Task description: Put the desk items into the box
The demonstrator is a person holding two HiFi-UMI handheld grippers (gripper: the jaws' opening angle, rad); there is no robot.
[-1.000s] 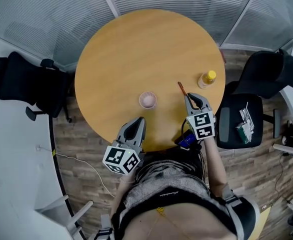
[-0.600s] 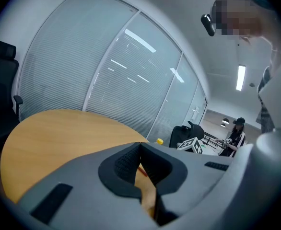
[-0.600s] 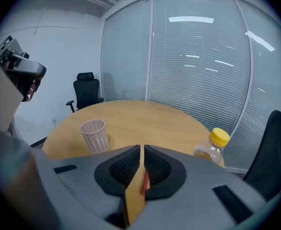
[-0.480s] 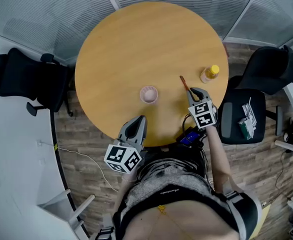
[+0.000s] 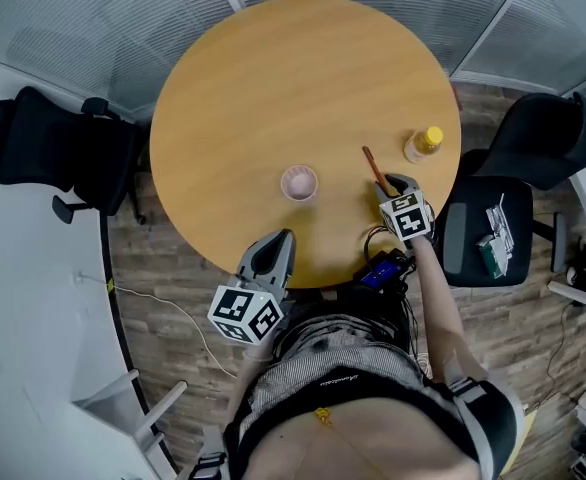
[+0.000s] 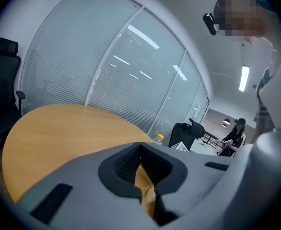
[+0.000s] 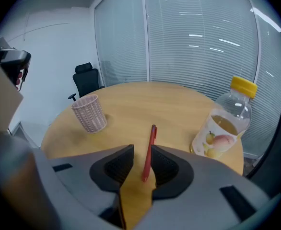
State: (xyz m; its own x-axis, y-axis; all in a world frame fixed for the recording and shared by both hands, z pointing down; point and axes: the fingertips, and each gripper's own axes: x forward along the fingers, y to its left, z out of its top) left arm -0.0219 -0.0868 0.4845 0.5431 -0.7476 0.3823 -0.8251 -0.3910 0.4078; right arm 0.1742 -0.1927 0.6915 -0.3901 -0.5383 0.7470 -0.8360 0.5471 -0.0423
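Observation:
A red pen [image 5: 372, 167] [image 7: 149, 150] lies on the round wooden table [image 5: 273, 88], its near end between the jaws of my right gripper [image 5: 395, 184] [image 7: 141, 148]. Those jaws have just been opening; a gap shows beside the pen and the pads no longer press on it. A pink lattice cup [image 5: 298, 183] [image 7: 89, 113] stands upright left of the pen. A juice bottle with a yellow cap [image 5: 423, 145] [image 7: 224, 123] stands to its right. My left gripper [image 5: 276, 241] [image 6: 140, 145] hangs shut and empty off the table's near edge.
Black office chairs stand left of the table [image 5: 43, 153] and right of it [image 5: 548, 138]; the right seat [image 5: 488, 233] carries small items. A cable and a blue device [image 5: 381, 271] hang at the person's waist. Glass walls with blinds ring the far side.
My right gripper has sunk to the tabletop with the pen and its jaws have opened off it. The left gripper has stayed put.

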